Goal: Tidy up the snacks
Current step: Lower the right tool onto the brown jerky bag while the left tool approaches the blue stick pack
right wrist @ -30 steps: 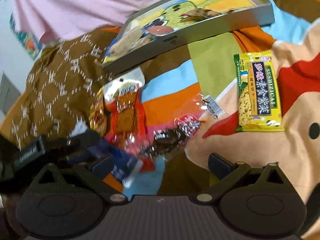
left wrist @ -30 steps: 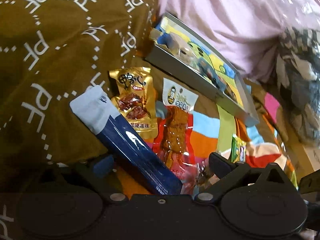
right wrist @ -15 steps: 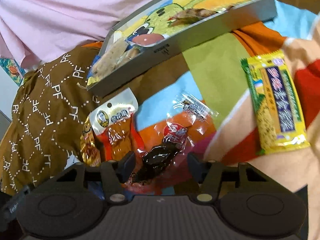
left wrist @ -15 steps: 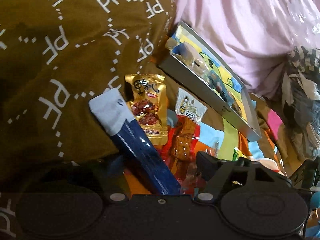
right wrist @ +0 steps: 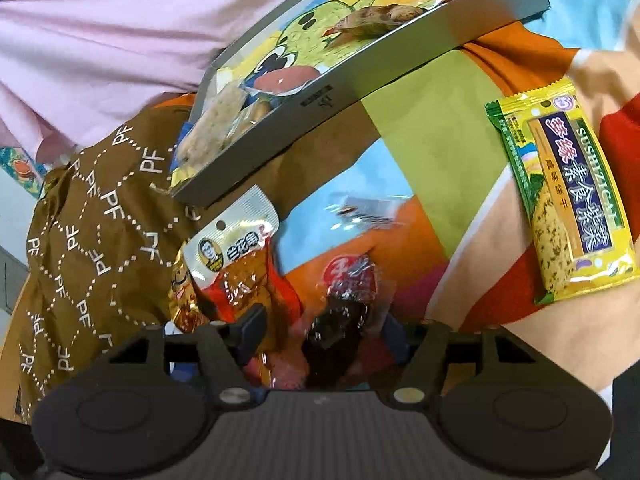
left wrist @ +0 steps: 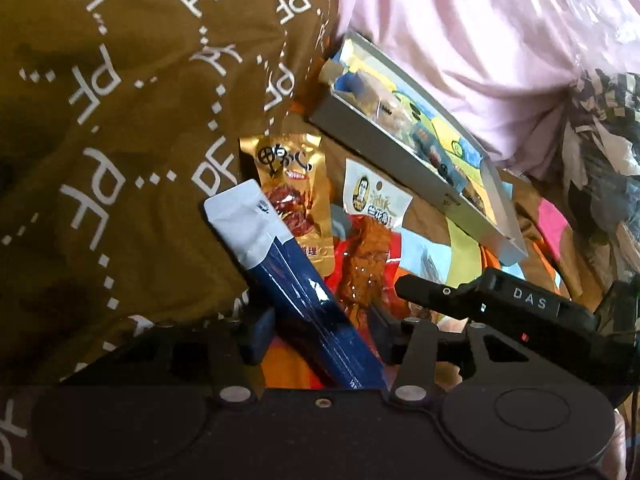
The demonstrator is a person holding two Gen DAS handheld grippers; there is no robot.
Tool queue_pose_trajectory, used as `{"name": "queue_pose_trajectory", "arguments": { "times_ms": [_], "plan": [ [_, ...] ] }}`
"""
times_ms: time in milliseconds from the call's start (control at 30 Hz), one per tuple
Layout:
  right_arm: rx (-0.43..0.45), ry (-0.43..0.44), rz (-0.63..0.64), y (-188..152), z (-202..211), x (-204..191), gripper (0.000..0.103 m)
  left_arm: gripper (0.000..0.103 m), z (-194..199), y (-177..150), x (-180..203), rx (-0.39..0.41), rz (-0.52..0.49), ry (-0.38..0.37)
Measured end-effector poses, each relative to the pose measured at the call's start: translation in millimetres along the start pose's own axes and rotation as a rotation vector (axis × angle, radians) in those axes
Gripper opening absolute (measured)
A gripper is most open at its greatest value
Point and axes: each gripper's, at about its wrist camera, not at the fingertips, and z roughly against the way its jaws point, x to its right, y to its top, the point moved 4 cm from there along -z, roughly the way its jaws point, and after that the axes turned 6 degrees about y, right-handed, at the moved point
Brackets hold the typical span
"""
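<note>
Closing around the blue-and-white stick packet (left wrist: 296,276), the left gripper (left wrist: 320,336) risks snagging the red snack pouch (left wrist: 366,272) beneath, while the right gripper (right wrist: 320,334), jaws opening slightly, straddles a dark-filled clear packet (right wrist: 340,316) that could slip free.

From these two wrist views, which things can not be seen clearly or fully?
- Blue packet, left wrist view: its lower end is hidden behind the left gripper, so pad contact is unclear.
- Dark snack in the clear wrapper, right wrist view: its lower part is hidden by the right gripper.
- Gold packet, right wrist view: mostly covered by the orange packet.
- Tray: contents blurred by glare.
</note>
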Motion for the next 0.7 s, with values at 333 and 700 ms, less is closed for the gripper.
{"name": "queue_pose_trajectory", "arguments": {
  "times_ms": [333,700],
  "plan": [
    [-0.017,-0.051,0.13,-13.9,12.9,-7.7,0.048,0.047,-5.4,0.6,3.1,0.0,-0.04,0.01],
    [-0.126,-0.019,0.198,-47.4,36.2,-10.8,0.043,0.047,-7.9,-6.5,19.0,-0.03,-0.094,-0.07]
  ]
}}
